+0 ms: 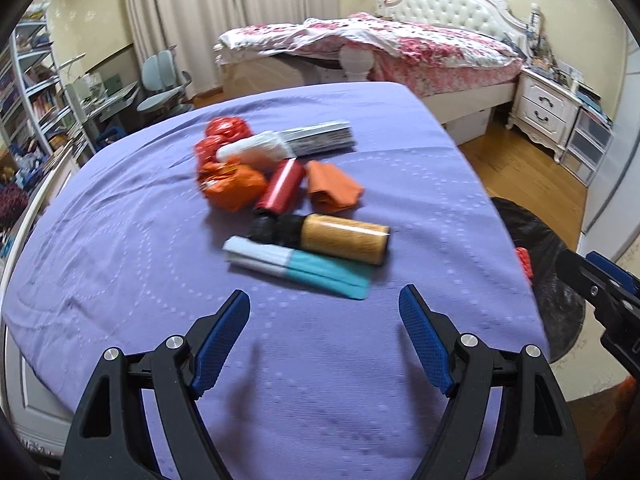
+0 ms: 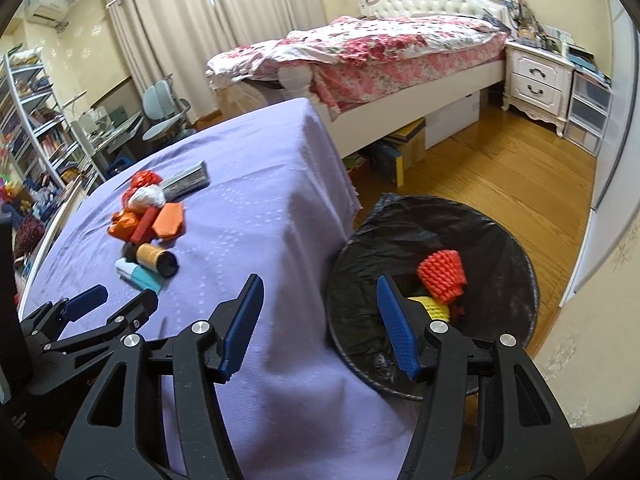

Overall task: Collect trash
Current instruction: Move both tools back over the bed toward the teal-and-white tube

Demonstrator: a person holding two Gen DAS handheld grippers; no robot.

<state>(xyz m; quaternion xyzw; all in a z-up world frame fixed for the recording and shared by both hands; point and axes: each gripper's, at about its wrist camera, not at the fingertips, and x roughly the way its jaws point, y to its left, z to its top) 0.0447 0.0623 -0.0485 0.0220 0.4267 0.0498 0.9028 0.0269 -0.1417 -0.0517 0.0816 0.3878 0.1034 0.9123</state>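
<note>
- Nearest to us in the left wrist view, the left gripper fills the bottom of the frame; we see its jaws spread wide with nothing between them, only purple cloth below.
- In the right wrist view, the right gripper sits at the bottom centre; we see its jaws parted and empty, one blue pad over the cloth, the other over the bin.
- No earlier picture lets us say whether either pair of jaws is moving.
- The desk, draped in purple cloth, carries the trash in a loose cluster at the centre of the left wrist view.
- Closest to the left gripper lies a teal and white packet, with a tan roll just beyond it, touching a black piece at its left end.
- Further up we see a red roll, an orange folded piece to its right, and a crumpled orange wrapper to its left.
- At the top of the cluster lie a white wad, a red crumpled piece and a grey striped packet.
- The bin, lined with a black bag, stands on the wooden floor at the right of the right wrist view, just beside the desk's corner.
- Inside it we see a red bumpy piece above a yellow one.
- A bed with floral bedding sits in the upper part of the frame.
</note>
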